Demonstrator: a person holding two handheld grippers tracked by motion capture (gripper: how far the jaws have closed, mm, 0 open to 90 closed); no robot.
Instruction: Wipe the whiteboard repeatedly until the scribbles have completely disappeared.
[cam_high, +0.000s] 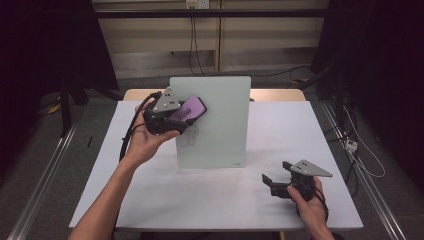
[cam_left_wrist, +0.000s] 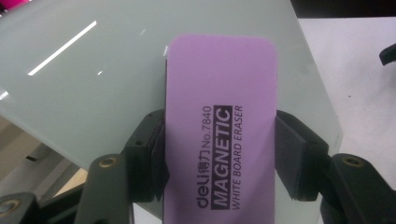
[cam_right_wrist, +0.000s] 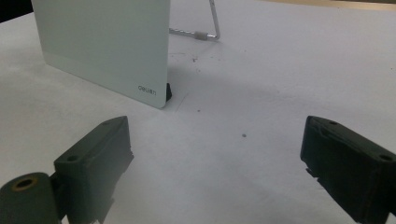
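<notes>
The purple whiteboard eraser (cam_left_wrist: 220, 135) is clamped between the jaws of the left gripper (cam_high: 167, 120), and it is held against the upper left part of the glass board (cam_high: 220, 125), which stands tilted near the middle of the white table (cam_high: 150, 195). Faint pen marks (cam_high: 190, 136) can be made out on the glass just below the eraser, at about 6 o'clock from it. The right gripper (cam_high: 274, 181) is rested on the table at about 4 o'clock from the board, its jaws spread wide with nothing between them. It is judged that the main risk lies in the board itself: it is propped only on a thin wire stand (cam_right_wrist: 205, 29) behind it, so a hard push during wiping could slide it back or tip it, since it is not steadied by the other hand. The eraser could also twist in the grip if it is dragged edge-on, and the marks would then be missed. No containers are seen on the table.
</notes>
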